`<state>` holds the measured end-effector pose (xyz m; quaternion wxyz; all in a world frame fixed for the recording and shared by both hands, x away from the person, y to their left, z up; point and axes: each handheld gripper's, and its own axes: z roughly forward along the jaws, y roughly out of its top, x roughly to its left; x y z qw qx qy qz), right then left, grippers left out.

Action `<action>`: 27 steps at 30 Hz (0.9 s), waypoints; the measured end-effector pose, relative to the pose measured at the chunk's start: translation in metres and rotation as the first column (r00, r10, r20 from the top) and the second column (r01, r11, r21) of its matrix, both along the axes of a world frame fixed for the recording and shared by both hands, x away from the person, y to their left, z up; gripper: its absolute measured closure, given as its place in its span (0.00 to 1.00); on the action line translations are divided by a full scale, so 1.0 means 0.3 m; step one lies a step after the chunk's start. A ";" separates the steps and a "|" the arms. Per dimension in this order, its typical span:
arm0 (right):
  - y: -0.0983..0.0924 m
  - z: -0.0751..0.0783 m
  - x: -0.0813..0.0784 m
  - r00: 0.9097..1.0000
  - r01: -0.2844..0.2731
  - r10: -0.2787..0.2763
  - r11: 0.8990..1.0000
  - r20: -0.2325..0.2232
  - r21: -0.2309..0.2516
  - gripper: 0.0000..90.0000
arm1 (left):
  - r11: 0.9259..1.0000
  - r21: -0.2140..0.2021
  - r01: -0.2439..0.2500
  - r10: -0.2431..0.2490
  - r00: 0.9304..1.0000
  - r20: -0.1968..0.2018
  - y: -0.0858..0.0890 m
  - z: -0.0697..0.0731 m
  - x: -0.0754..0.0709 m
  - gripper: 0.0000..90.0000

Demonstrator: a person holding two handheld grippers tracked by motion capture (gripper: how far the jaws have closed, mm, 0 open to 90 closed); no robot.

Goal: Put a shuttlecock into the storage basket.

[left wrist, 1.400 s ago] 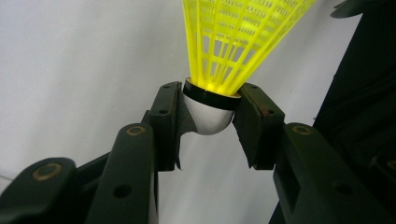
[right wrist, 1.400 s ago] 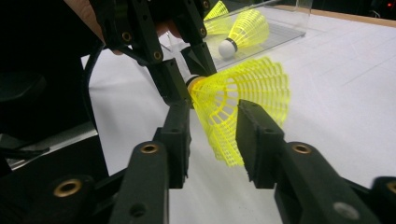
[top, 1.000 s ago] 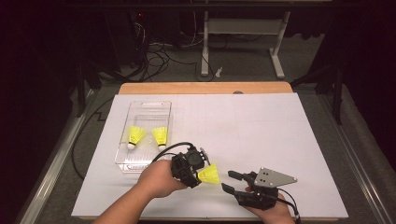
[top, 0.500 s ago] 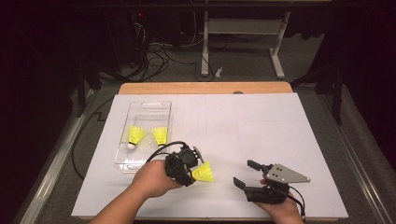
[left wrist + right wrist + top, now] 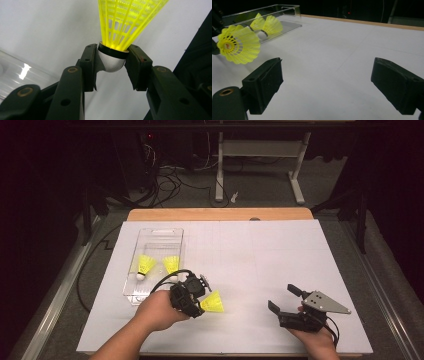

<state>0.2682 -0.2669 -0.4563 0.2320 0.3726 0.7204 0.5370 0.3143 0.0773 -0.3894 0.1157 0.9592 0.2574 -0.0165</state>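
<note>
My left gripper (image 5: 199, 303) is shut on the white cork of a yellow shuttlecock (image 5: 213, 302), whose skirt points right. In the left gripper view both pads (image 5: 88, 62) clamp the cork and the shuttlecock (image 5: 125, 22) rises above my left gripper (image 5: 112, 59). To the right, near the front edge, my right gripper (image 5: 282, 297) is open. Its jaws have just been opening, with nothing between them. In the right gripper view the held shuttlecock (image 5: 239, 45) hangs off to the left of my right gripper (image 5: 327, 75).
A clear plastic tray (image 5: 160, 232) lies at the left on the white sheet (image 5: 260, 255), with two yellow shuttlecocks (image 5: 146, 265) (image 5: 171, 264) in it. The right gripper view shows the tray (image 5: 274, 8) far left. A wooden table edge (image 5: 220, 214) runs along the back.
My right gripper has drawn back to the right, away from the shuttlecock's skirt, and its jaws stand wider. The left hand has kept still with the shuttlecock.
</note>
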 end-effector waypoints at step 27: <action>-0.036 -0.006 -0.013 0.996 0.053 -0.055 0.998 0.065 0.035 0.00 | 0.999 -0.013 -0.033 0.033 0.999 -0.003 0.049 0.018 0.001 0.69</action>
